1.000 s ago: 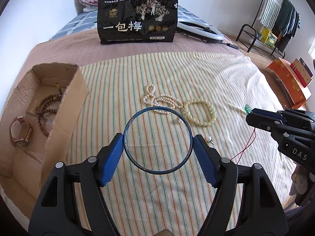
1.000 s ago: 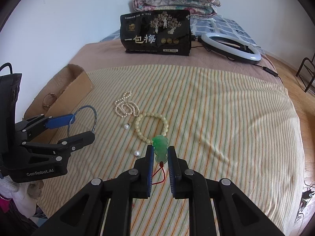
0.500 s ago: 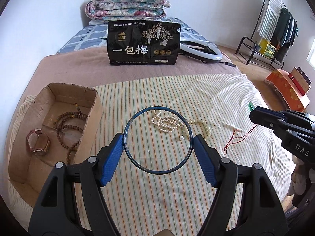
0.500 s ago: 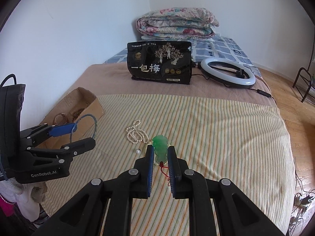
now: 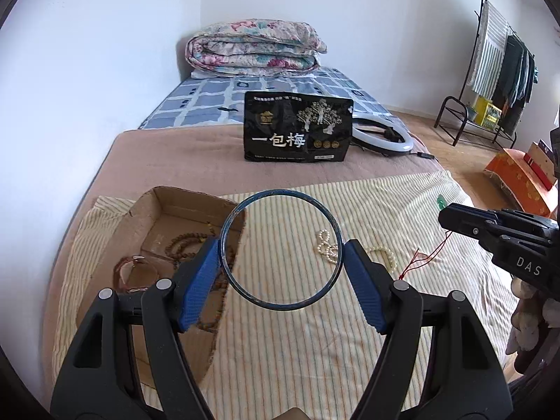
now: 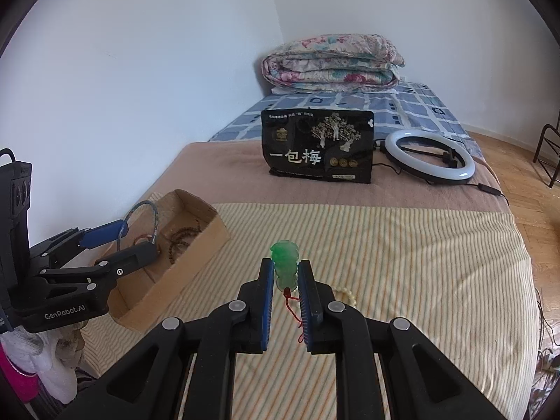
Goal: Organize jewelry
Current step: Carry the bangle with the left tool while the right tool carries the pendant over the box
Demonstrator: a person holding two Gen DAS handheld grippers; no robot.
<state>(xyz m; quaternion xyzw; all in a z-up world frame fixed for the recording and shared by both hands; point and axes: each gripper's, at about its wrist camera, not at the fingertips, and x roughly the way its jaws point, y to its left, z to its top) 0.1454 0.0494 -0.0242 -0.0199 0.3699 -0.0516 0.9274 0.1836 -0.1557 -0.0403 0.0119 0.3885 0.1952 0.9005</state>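
Observation:
My left gripper (image 5: pixel 280 266) is shut on a thin blue bangle (image 5: pixel 280 192), held in the air above the right wall of the cardboard box (image 5: pixel 182 199). The box holds brown bead strings (image 5: pixel 185 241) and a reddish bracelet (image 5: pixel 129 273). My right gripper (image 6: pixel 285 280) is shut on a green jade pendant (image 6: pixel 285 262) whose red cord (image 6: pixel 294 311) hangs down, above the striped cloth (image 6: pixel 402 262). A white pearl strand (image 5: pixel 327 245) and a cream bead bracelet (image 5: pixel 386 255) lie on the cloth between the grippers.
A black snack bag (image 5: pixel 297 131) stands at the back of the bed with a ring light (image 5: pixel 385 136) beside it and a folded quilt (image 5: pixel 255 49) behind. A wall is at the left; a clothes rack (image 5: pixel 497 70) and an orange box (image 5: pixel 518 182) stand at the right.
Both grippers have risen and pulled back from the cloth with their items. The left gripper and bangle have shifted left, over the box's right wall. The pendant's cord now hangs free.

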